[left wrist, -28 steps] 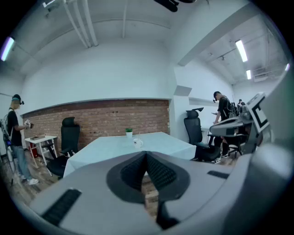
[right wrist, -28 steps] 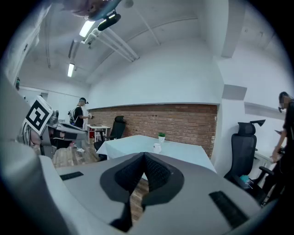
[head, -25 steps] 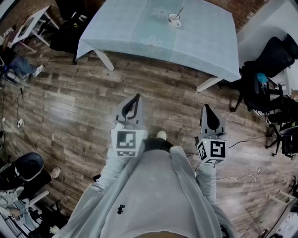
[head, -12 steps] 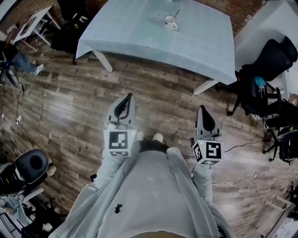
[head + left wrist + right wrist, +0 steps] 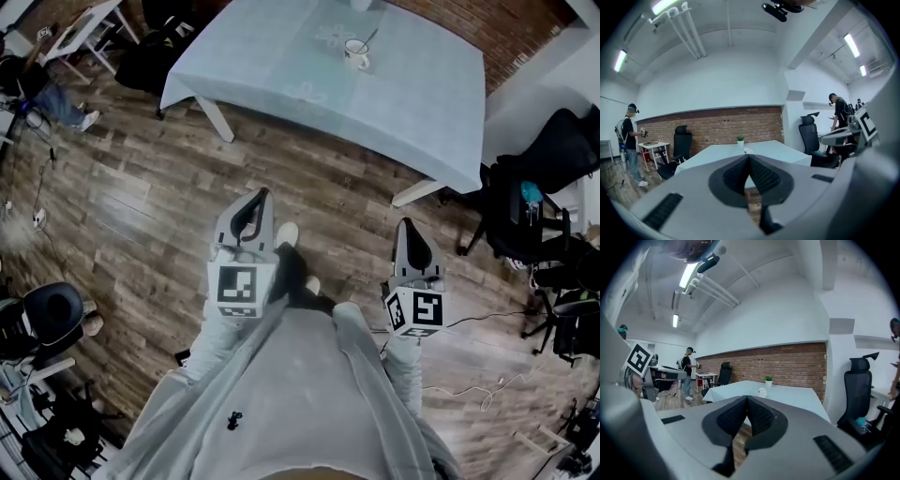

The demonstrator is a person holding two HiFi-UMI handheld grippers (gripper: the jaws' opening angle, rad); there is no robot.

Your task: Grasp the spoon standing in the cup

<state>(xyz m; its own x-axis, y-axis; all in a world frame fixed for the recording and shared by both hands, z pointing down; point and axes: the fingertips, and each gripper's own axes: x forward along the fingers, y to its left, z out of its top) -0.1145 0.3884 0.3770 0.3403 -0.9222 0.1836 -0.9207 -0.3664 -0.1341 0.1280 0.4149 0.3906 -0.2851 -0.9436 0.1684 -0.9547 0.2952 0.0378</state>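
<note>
Right gripper view: fingers [image 5: 731,417] together, nothing between.

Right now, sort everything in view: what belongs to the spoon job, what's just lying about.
Job: spoon, cup, table, left hand-held gripper, right hand-held gripper.
Lying about: potted plant, office chair, side table.

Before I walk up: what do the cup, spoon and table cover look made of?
Cup: white, smooth, likely ceramic. Spoon: thin grey handle, probably metal, too small to be sure. Table cover: pale matte blue, overhanging the edges, likely cloth.
</note>
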